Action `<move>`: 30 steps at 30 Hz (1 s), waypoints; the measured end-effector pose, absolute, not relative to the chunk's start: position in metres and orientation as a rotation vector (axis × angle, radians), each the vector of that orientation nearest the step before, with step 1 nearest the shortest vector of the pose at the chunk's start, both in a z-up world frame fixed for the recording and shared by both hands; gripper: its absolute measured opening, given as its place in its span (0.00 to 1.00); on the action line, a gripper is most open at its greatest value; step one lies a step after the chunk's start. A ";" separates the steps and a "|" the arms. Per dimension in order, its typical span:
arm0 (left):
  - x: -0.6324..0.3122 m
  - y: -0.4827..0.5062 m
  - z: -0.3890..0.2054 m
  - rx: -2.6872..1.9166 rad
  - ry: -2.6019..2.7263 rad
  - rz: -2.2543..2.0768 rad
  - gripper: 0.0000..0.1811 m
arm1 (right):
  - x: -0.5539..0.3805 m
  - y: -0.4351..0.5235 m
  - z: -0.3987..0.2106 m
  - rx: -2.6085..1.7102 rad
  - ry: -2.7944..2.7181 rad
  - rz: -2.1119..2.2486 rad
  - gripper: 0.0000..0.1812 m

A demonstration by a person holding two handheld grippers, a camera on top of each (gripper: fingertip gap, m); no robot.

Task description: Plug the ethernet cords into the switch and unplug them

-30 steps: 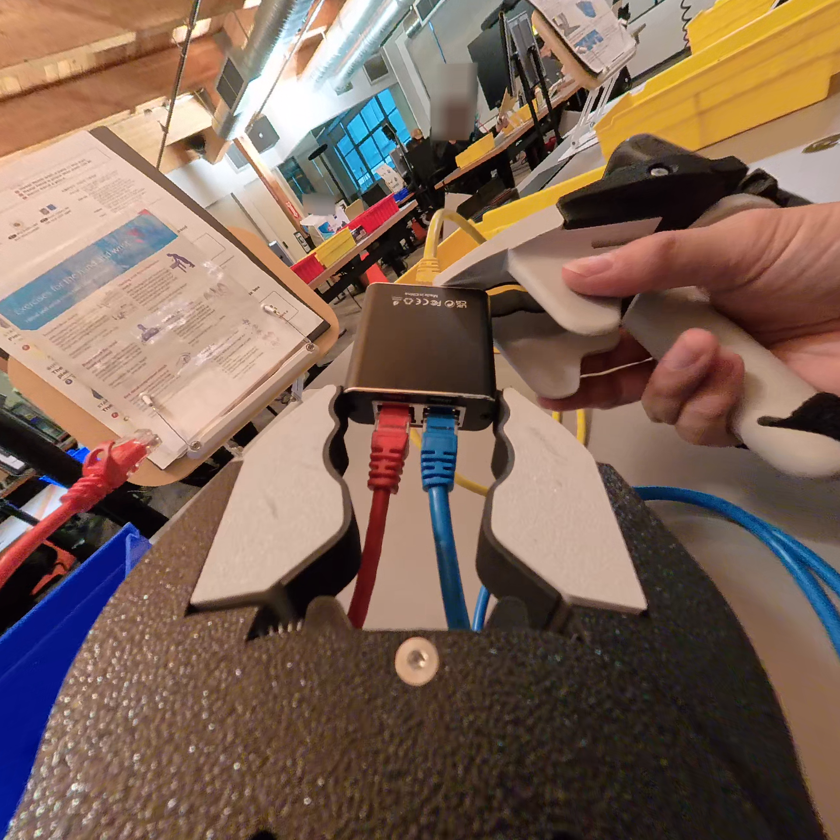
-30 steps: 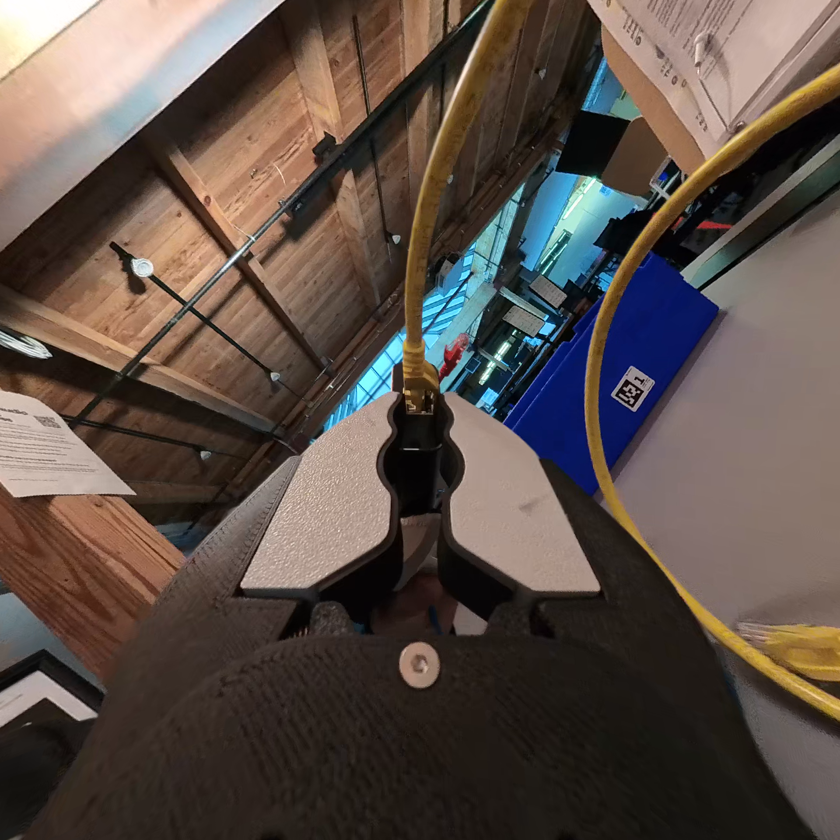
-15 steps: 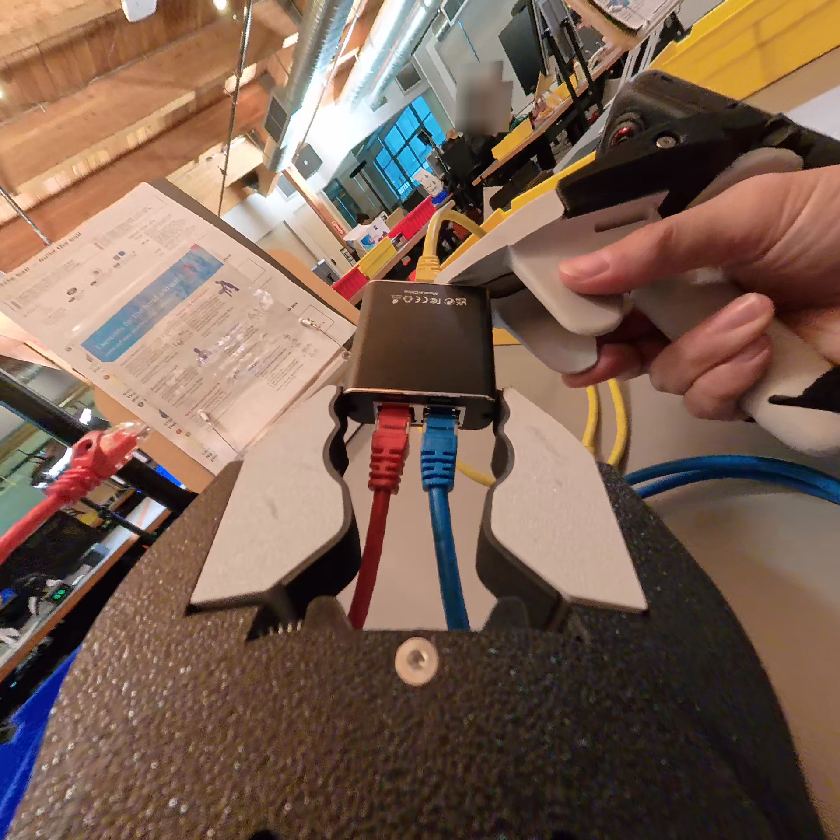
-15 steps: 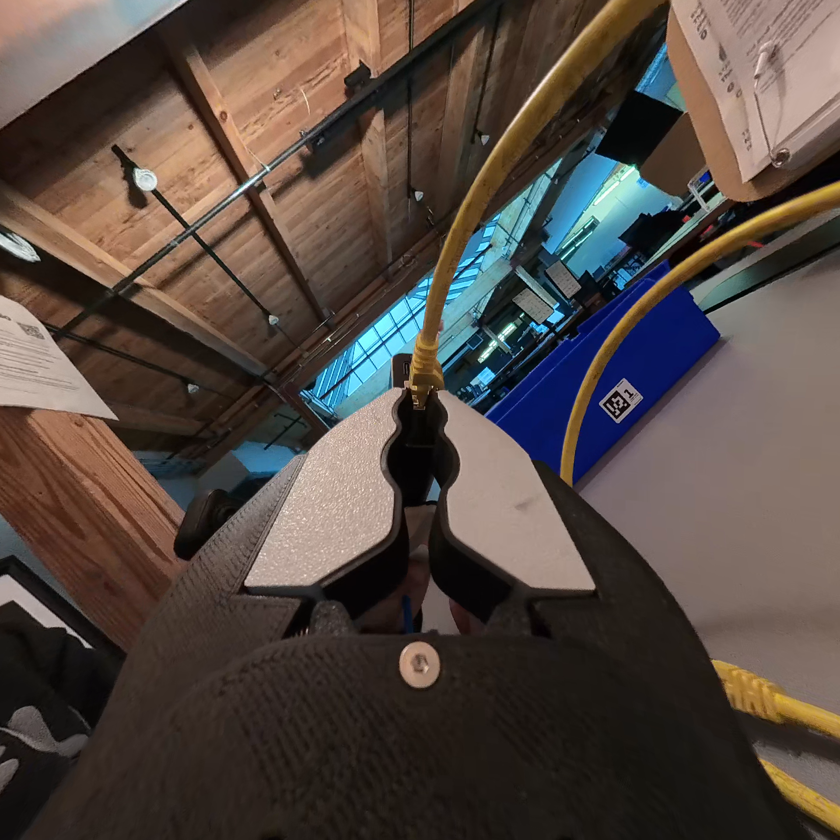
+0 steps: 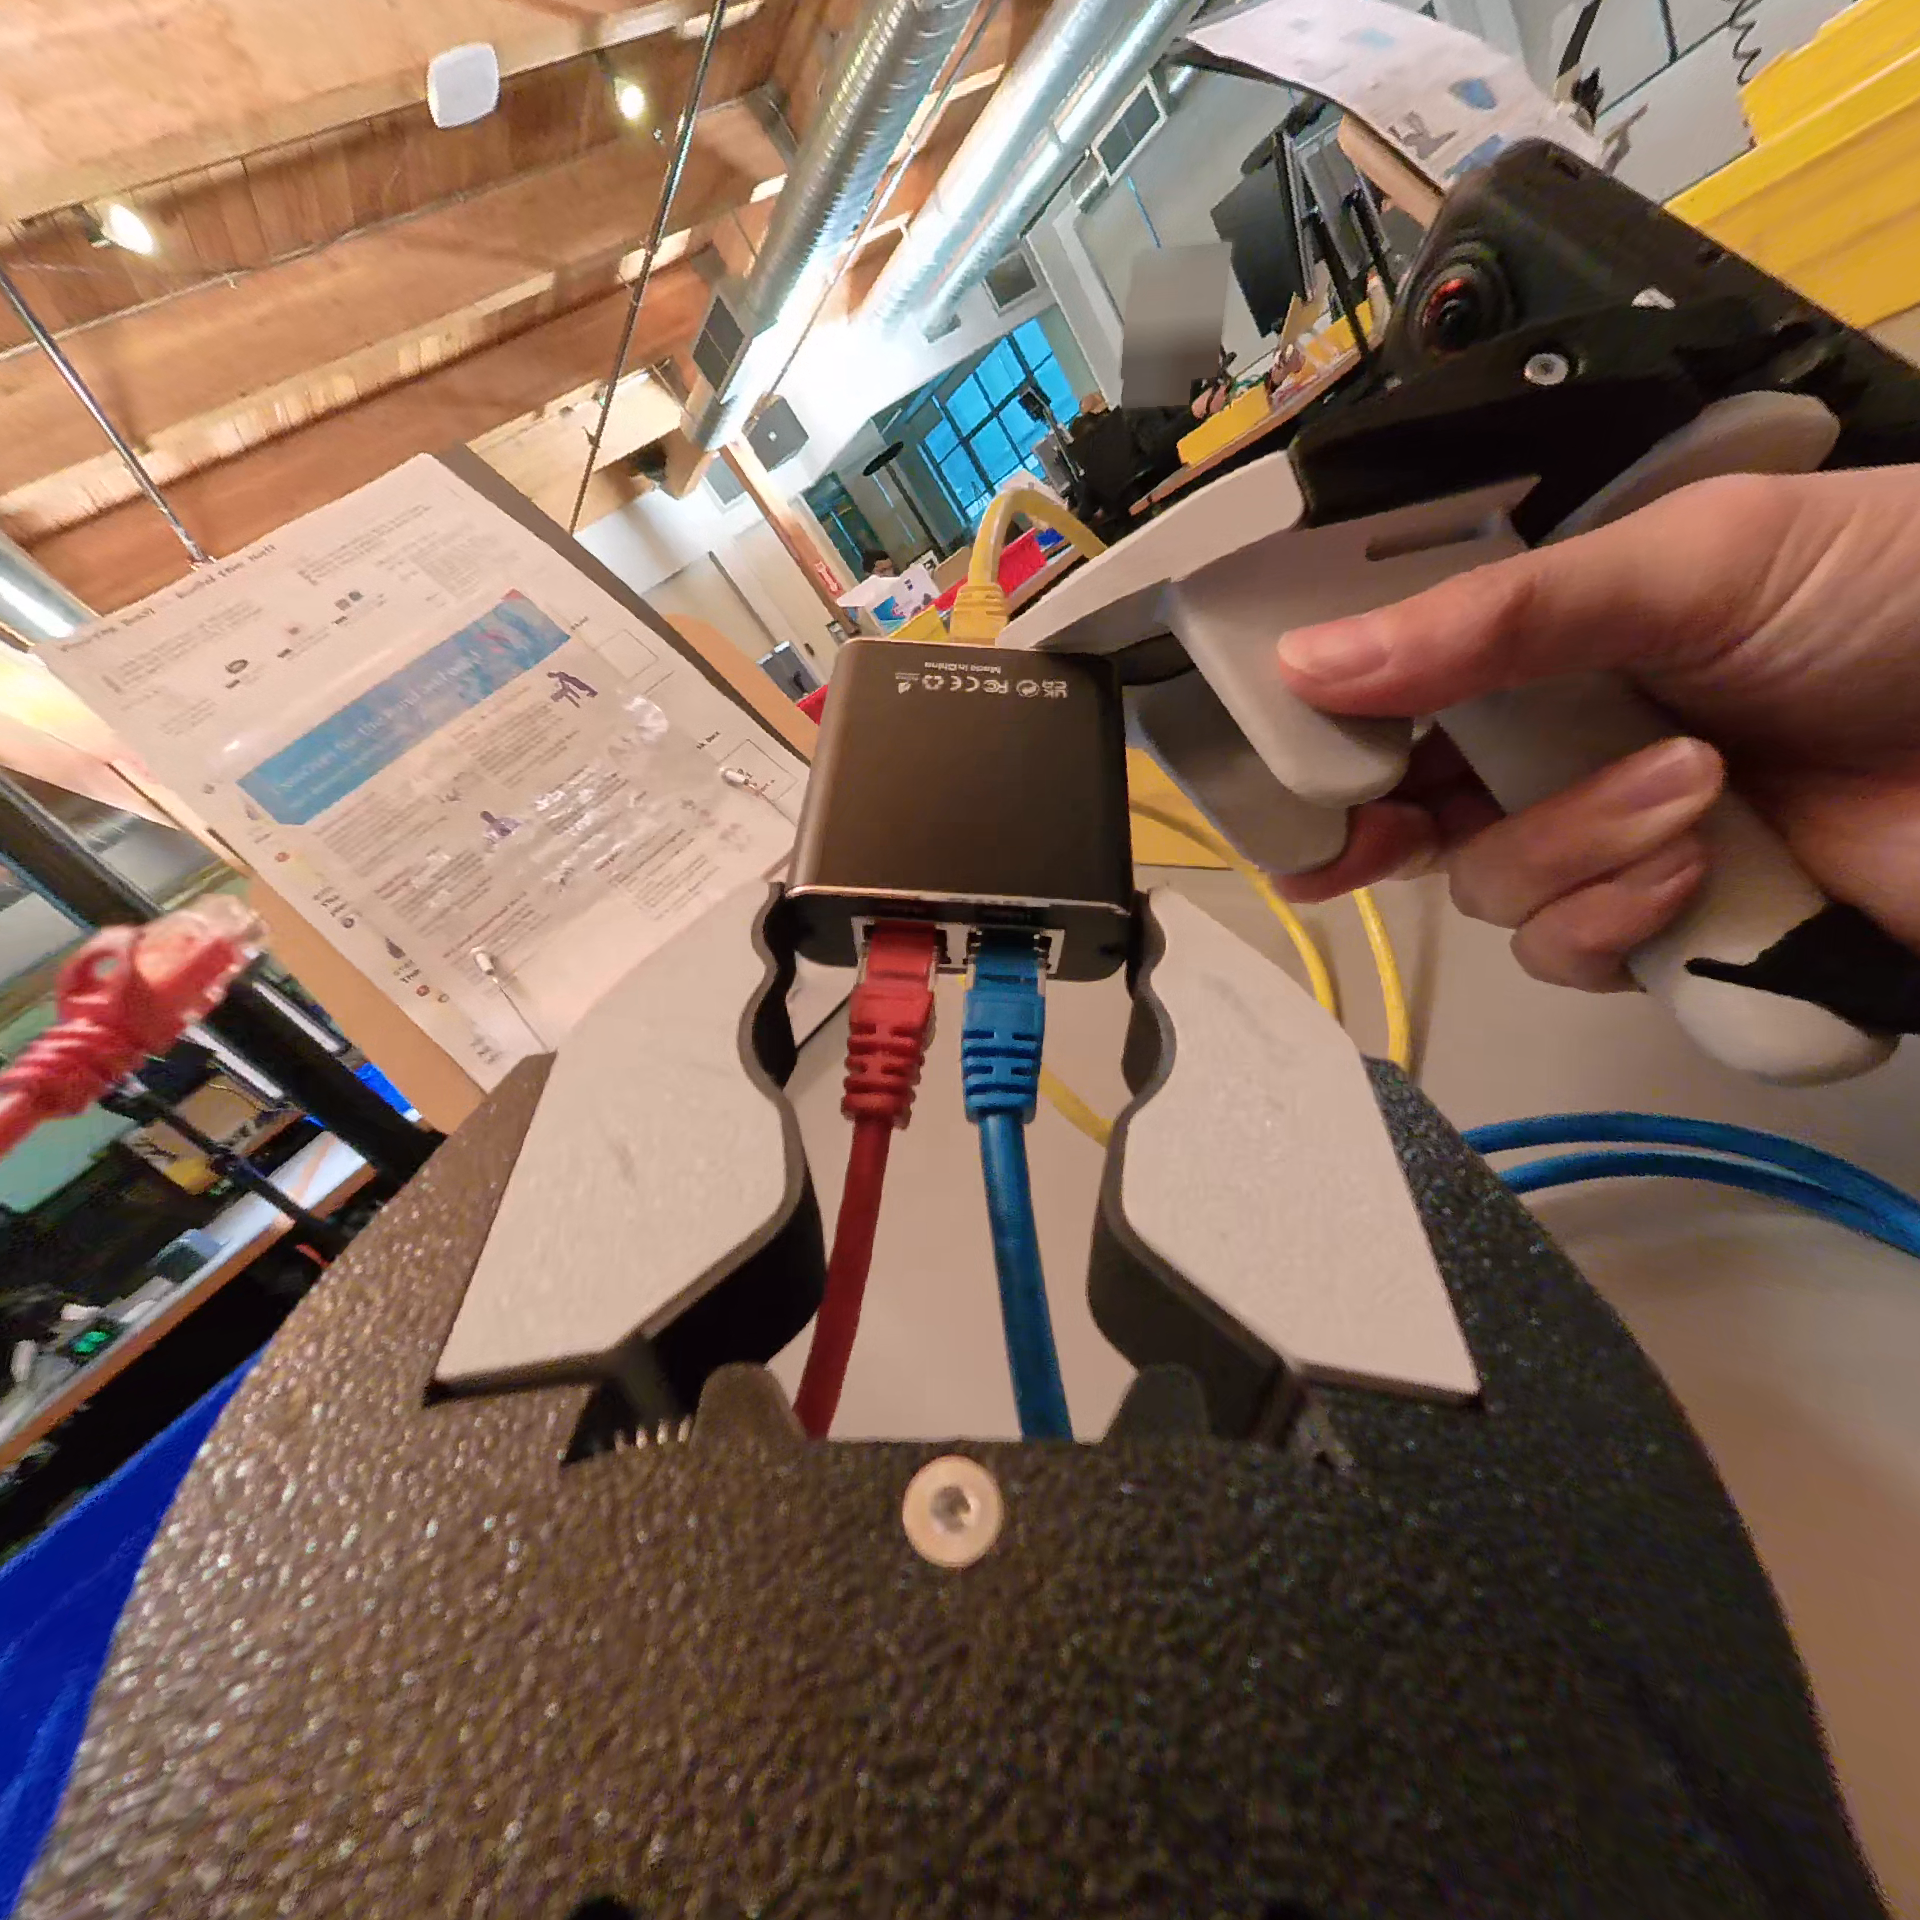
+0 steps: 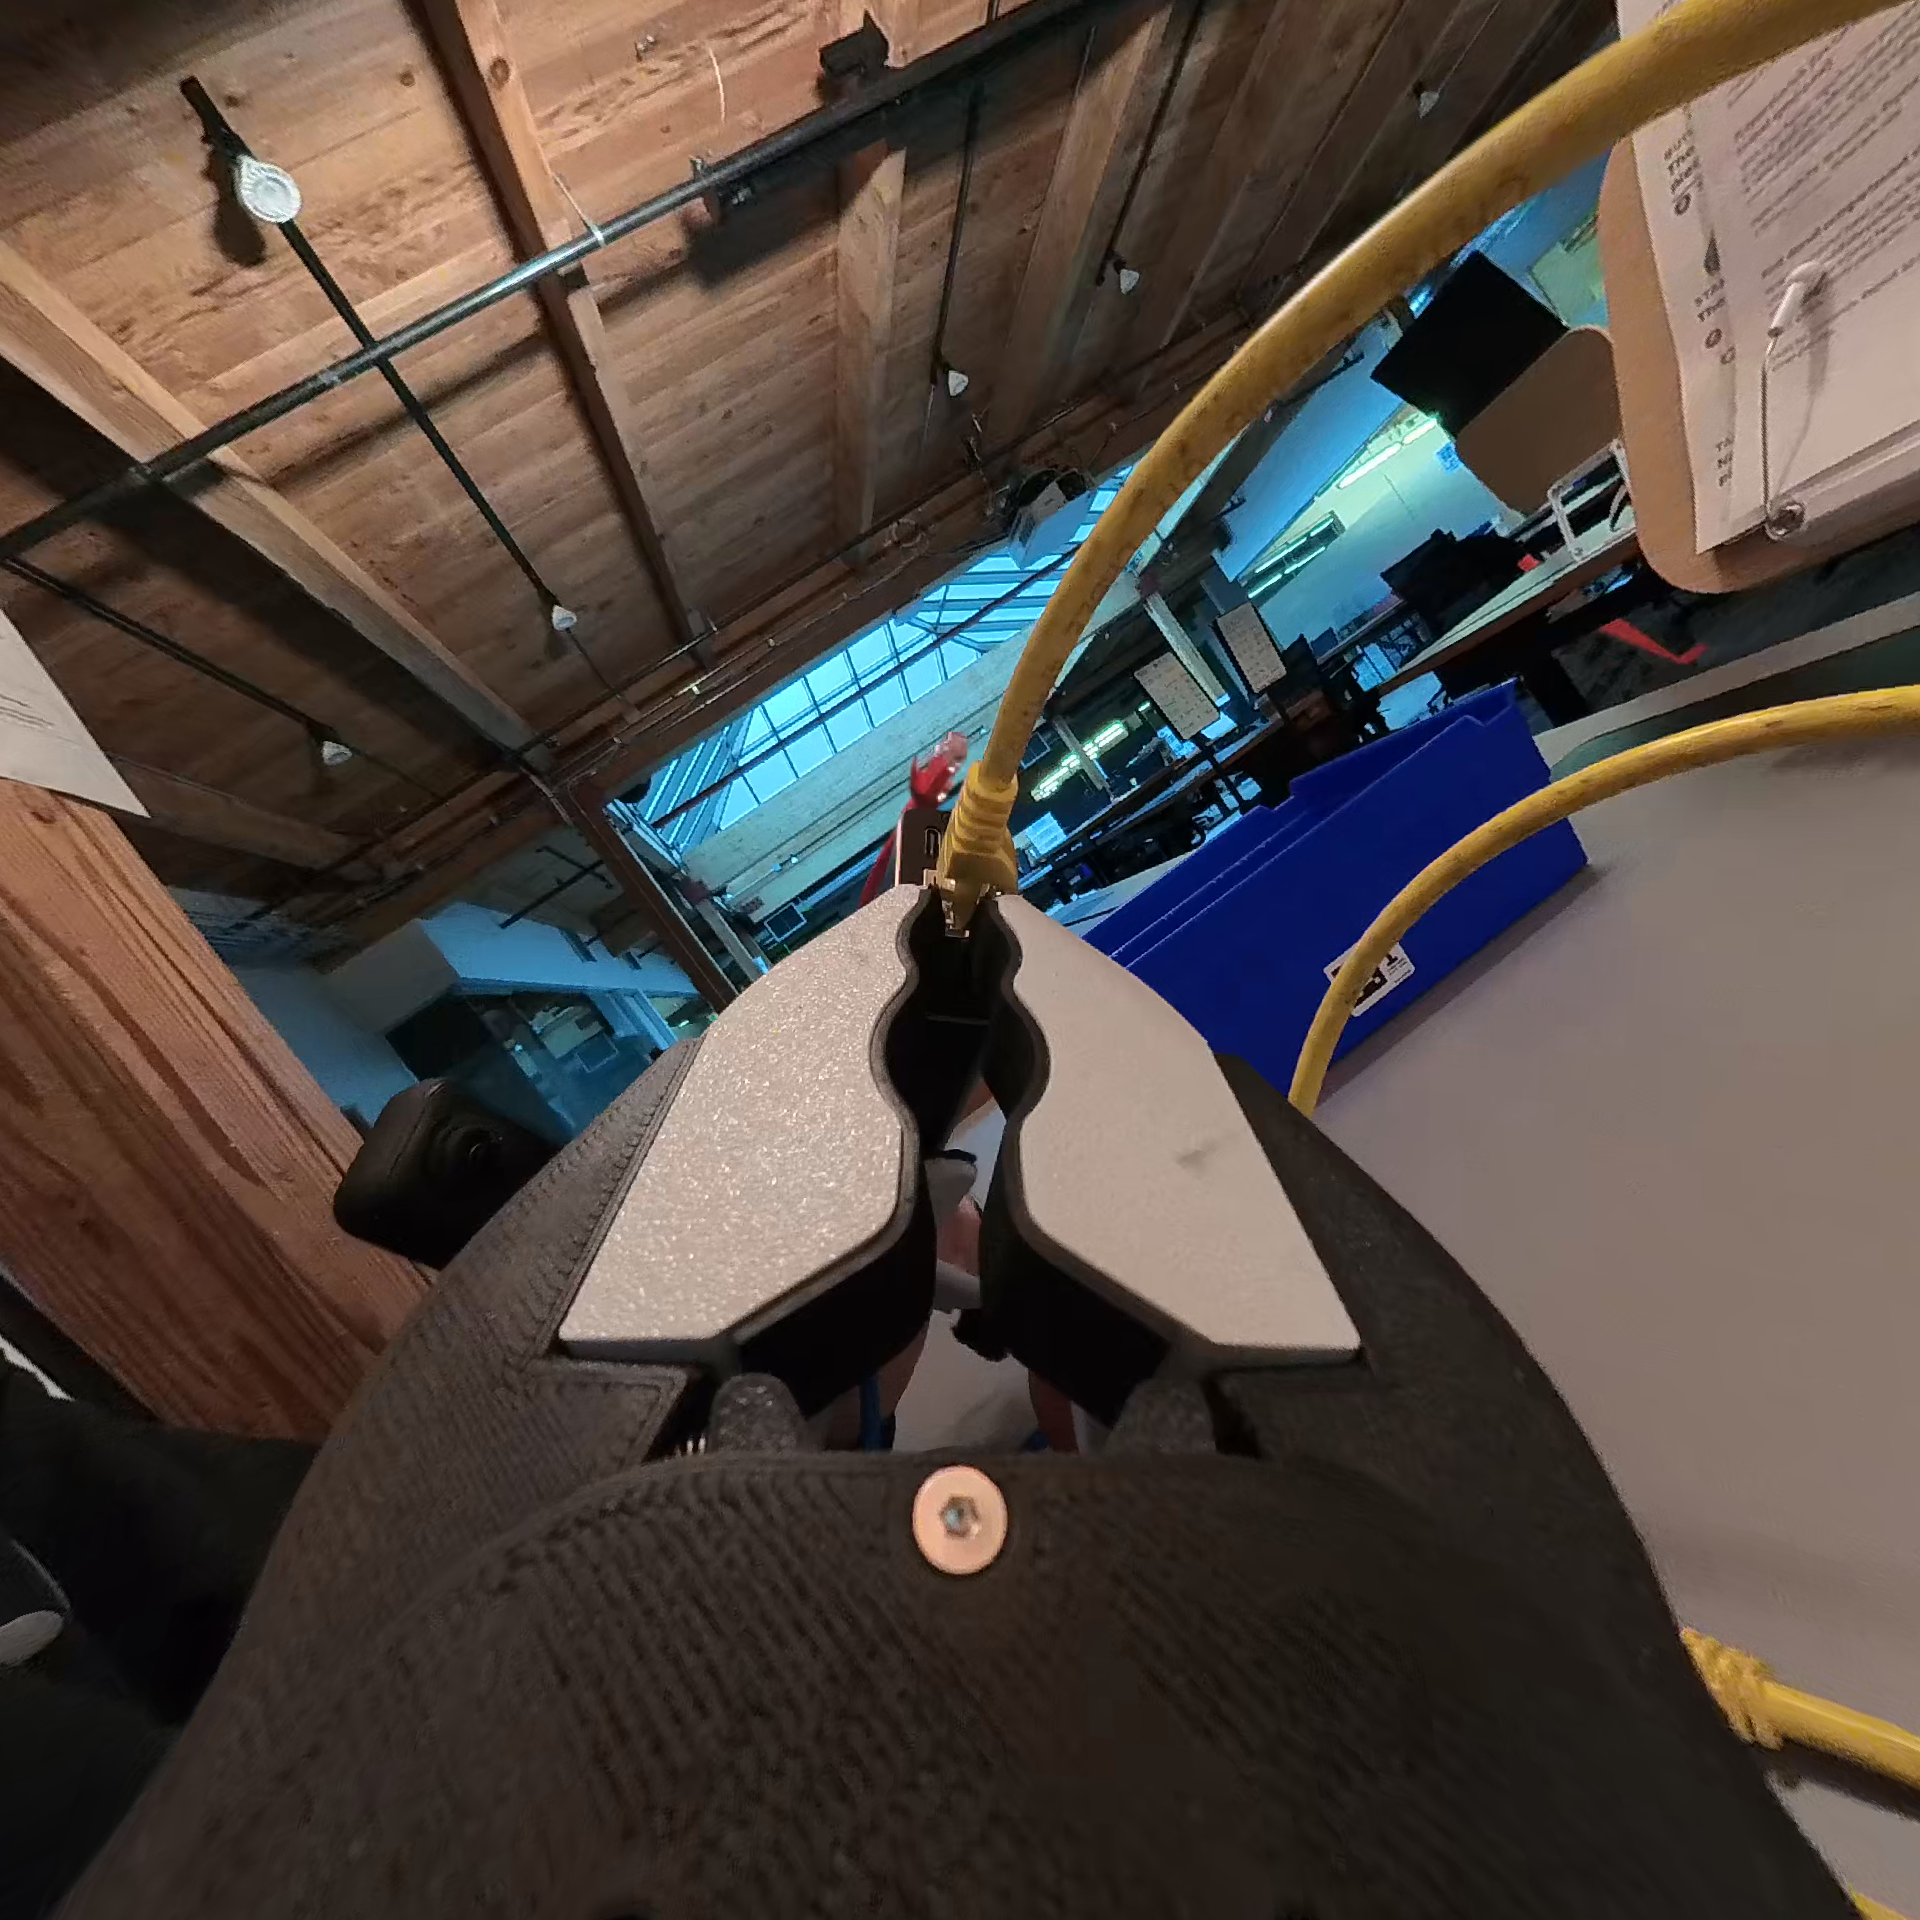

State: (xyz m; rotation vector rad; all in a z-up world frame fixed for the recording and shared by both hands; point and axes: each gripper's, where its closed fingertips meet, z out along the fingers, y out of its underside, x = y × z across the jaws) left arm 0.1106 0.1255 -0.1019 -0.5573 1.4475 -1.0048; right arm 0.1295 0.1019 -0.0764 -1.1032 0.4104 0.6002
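Left wrist view: left gripper (image 5: 961, 940) clamps the switch (image 5: 961, 790), ports facing the camera, long axis running away. Right gripper (image 6: 961, 914) pinches the yellow plug (image 6: 971, 842) at the switch's far end.

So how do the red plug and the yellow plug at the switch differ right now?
The red plug sits in a port on the switch face nearest the left tongs; the yellow plug is at the far end. Nothing grips the red plug, since the left tongs clamp only the switch body; the right tongs pinch the yellow plug. Both have ribbed boots.
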 end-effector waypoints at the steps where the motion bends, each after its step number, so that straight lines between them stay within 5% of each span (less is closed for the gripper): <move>1: 0.111 0.126 -0.103 -0.574 1.449 -1.018 0.34 | 0.131 0.103 -0.077 -1.101 0.422 0.592 0.04; 14: 0.111 0.128 -0.104 -0.534 1.438 -0.929 0.34 | 0.134 0.103 -0.079 -0.968 0.526 0.662 0.07; 17: 0.110 0.126 -0.102 -0.512 1.431 -0.918 0.33 | 0.141 0.104 -0.084 -1.002 0.580 0.599 0.21; 19: 0.110 0.124 -0.103 -0.502 1.442 -0.921 0.34 | 0.133 0.101 -0.076 -0.962 0.516 0.651 0.09; 30: 0.112 0.127 -0.109 -0.533 1.448 -0.933 0.34 | 0.131 0.104 -0.080 -1.000 0.512 0.705 0.08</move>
